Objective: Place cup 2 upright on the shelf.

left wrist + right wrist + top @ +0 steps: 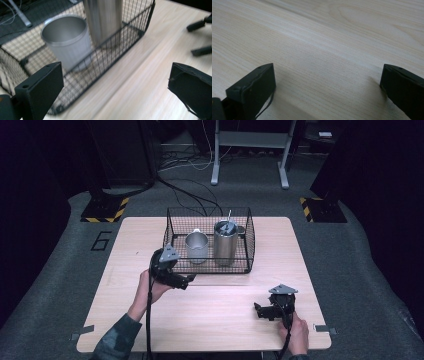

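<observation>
The left hand [150, 287] holds the left gripper [186, 281] mid-table, jaws spread wide and pointing right. The right hand [296, 334] holds the right gripper [258, 311] near the front right, jaws wide apart, pointing left, low over the tabletop.

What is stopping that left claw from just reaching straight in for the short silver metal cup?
The near wall of the black wire basket stands between the open left gripper and the short silver metal cup. The basket's top is open.
</observation>
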The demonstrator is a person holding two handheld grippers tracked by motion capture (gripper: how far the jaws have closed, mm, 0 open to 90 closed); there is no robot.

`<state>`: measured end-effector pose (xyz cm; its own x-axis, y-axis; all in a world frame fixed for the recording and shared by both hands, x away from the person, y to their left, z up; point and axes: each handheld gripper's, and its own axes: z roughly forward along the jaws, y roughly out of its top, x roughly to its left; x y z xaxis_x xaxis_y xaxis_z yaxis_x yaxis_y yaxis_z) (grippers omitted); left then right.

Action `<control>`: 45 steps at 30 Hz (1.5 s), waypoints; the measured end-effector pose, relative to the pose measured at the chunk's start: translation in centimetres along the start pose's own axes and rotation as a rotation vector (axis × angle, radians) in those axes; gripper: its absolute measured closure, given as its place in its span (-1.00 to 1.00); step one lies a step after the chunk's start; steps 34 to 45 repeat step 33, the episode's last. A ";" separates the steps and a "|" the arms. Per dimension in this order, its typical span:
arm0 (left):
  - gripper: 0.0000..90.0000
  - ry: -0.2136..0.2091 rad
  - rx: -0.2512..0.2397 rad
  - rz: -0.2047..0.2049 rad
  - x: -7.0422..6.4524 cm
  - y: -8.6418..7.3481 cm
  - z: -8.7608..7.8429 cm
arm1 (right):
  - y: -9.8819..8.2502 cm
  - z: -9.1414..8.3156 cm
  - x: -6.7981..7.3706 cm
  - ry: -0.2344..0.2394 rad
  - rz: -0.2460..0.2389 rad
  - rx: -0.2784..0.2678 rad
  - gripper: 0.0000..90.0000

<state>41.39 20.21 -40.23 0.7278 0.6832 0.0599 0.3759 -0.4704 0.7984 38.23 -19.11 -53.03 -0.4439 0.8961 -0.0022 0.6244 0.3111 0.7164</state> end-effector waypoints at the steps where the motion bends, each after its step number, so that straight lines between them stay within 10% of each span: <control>1: -1.00 0.005 0.001 -0.008 -0.2 -0.6 -0.1 | 0.0 0.0 0.0 0.000 0.000 0.000 -1.00; 12: -1.00 0.058 0.103 -0.029 -1.3 -7.7 -1.2 | 0.0 0.0 0.0 -0.003 0.001 0.000 -1.00; 22: -1.00 0.103 0.166 -0.164 -0.5 -14.0 0.3 | 0.0 0.0 0.0 -0.003 0.001 0.000 -1.00; 45: -1.00 0.133 0.134 -0.191 -0.4 -15.4 0.8 | 0.0 0.0 0.1 -0.006 0.003 -0.001 -1.00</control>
